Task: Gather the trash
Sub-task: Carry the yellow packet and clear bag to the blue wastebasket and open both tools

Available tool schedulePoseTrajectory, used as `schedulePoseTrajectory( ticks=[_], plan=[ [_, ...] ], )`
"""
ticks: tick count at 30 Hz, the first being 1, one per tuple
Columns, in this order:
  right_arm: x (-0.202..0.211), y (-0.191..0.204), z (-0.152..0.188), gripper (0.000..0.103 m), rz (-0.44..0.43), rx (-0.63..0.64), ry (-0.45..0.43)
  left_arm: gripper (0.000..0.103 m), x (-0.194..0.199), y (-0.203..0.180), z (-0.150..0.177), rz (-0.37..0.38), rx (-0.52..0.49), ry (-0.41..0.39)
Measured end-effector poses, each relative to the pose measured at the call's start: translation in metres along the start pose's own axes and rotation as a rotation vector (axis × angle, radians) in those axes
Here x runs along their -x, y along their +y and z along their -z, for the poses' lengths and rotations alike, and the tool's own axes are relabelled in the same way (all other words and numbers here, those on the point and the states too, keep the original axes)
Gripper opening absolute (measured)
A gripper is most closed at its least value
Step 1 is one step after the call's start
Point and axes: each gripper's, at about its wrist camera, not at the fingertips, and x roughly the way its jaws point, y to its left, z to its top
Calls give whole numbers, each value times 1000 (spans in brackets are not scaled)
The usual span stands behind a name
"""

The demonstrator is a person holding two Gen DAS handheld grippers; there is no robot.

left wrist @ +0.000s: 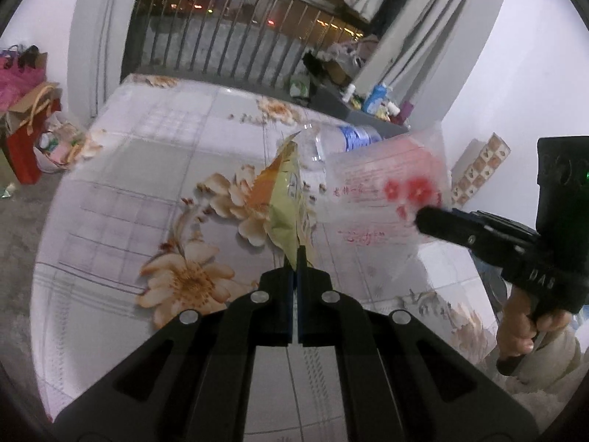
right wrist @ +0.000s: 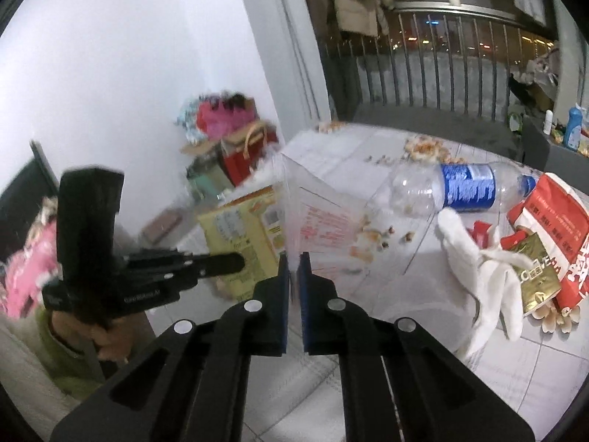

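My left gripper (left wrist: 296, 258) is shut on a yellow and orange snack wrapper (left wrist: 283, 199) and holds it above the flowered table (left wrist: 147, 169). The wrapper shows as a yellow packet (right wrist: 243, 235) in the right wrist view, with the left gripper (right wrist: 241, 262) beside it. My right gripper (right wrist: 293, 261) is shut on the edge of a clear plastic bag with red print (right wrist: 313, 213). The bag (left wrist: 386, 184) hangs open just right of the wrapper, with the right gripper (left wrist: 423, 217) at its rim. An empty clear bottle with a blue label (right wrist: 460, 188) lies on the table behind.
A white cloth (right wrist: 478, 258), a red packet (right wrist: 552, 228) and a gold packet (right wrist: 537, 272) lie on the table's right side with scattered crumbs (right wrist: 386, 235). Bags and boxes (left wrist: 33, 118) stand on the floor at left. A cluttered dark shelf (left wrist: 368, 103) is behind.
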Motion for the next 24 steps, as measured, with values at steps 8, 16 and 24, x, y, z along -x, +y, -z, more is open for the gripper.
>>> schedulePoseTrajectory(
  ticks=[8,16,24],
  plan=[
    [24,4,-22,5,-25,-46,-93,0,41,-5,-14,-5,-2,-111],
    [75,13,-41,5,-35,-53,-239,0,83,-34,-28,26,-72,-208],
    [179,-9,-16,5,109,-131,-420,0,83,-106,-42,223,-223,-203]
  ],
)
